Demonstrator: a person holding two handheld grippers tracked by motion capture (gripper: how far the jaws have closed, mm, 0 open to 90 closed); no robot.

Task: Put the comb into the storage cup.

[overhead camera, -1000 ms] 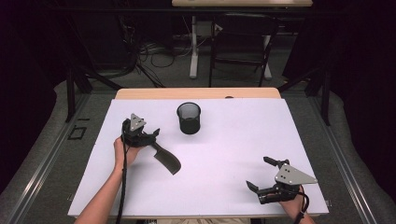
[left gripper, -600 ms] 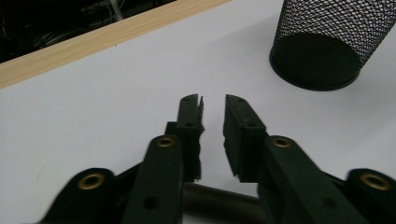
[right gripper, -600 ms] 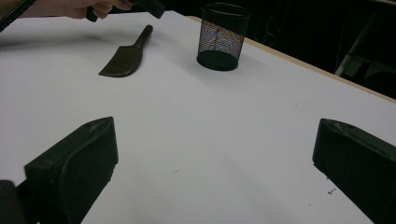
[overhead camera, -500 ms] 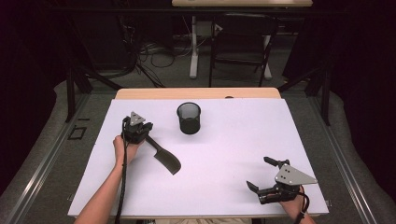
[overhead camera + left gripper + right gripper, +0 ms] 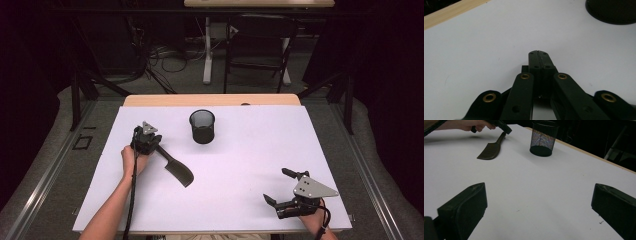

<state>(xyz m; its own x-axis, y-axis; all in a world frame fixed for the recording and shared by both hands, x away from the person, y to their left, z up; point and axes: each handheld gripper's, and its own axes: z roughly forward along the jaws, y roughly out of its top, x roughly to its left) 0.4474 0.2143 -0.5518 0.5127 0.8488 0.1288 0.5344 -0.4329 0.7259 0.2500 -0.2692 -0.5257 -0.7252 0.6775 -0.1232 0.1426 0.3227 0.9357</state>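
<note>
The white table (image 5: 240, 170) bears a black mesh cup (image 5: 202, 126) at twelve o'clock and a flat black plastic spatula (image 5: 176, 169) at nine. My left gripper (image 5: 156, 146) has just been closing and now pinches its handle end; lifting and cupping remain. My right gripper (image 5: 280, 205), five o'clock, stands spread, empty.

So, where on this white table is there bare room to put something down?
Widest free patch: the middle and right of the table, bordered by the mesh cup, the black spatula and the right tongs. The near-left corner, beside the forearm, is also bare. Crowded: the left part, where the left tongs sit at the spatula's handle.
</note>
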